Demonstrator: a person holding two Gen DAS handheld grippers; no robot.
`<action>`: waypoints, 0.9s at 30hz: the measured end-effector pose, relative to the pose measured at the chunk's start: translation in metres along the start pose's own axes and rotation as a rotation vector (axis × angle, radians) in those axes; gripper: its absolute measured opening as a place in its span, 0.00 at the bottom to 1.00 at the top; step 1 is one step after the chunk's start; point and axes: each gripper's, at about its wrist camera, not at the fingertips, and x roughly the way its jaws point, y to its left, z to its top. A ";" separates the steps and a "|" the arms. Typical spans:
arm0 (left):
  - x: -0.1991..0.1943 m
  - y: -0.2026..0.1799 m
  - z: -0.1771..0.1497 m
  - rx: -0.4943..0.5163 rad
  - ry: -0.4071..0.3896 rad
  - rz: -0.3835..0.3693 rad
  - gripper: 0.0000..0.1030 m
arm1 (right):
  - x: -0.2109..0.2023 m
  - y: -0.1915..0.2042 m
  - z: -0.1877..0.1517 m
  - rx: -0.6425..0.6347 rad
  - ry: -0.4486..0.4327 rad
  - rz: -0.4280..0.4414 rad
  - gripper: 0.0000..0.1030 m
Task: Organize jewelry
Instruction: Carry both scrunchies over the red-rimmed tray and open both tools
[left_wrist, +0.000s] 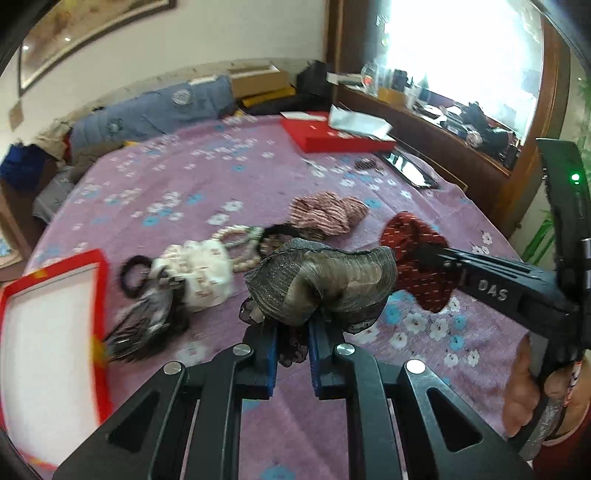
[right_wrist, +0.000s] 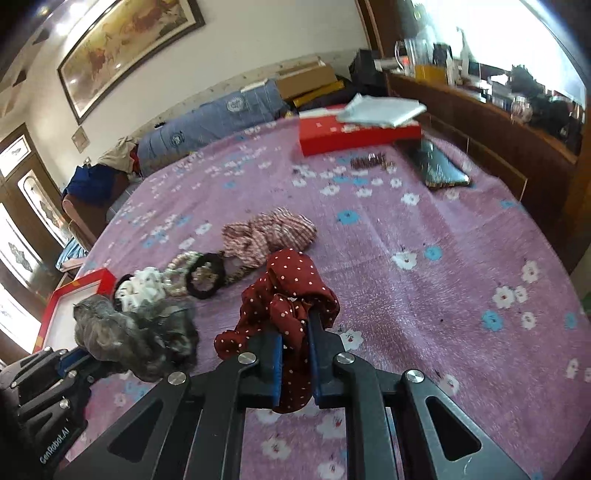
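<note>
Left gripper clamped on the grey scrunchie; right gripper clamped on the red dotted scrunchie. Red-rimmed tray sits left of the left jaws, so that hand's nearer.

Bed with purple floral bedspread. Lying on it mid-bed: pink striped scrunchie, pearl bracelets, black hair tie, white patterned scrunchie, all clustered and touching or just beside each other. Dark hair clips near the front left, blurred. Open red tray with white lining at the left edge. Far side: red flat box, small brown hair clip, dark framed tablet. Folded blue quilt along the far edge.
</note>
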 end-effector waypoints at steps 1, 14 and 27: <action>-0.009 0.003 -0.003 -0.003 -0.013 0.023 0.12 | -0.006 0.004 -0.001 -0.006 -0.007 0.005 0.12; -0.095 0.063 -0.044 -0.118 -0.113 0.194 0.13 | -0.057 0.096 -0.024 -0.175 -0.065 0.079 0.12; -0.133 0.169 -0.078 -0.269 -0.135 0.366 0.13 | -0.036 0.209 -0.036 -0.355 0.004 0.212 0.13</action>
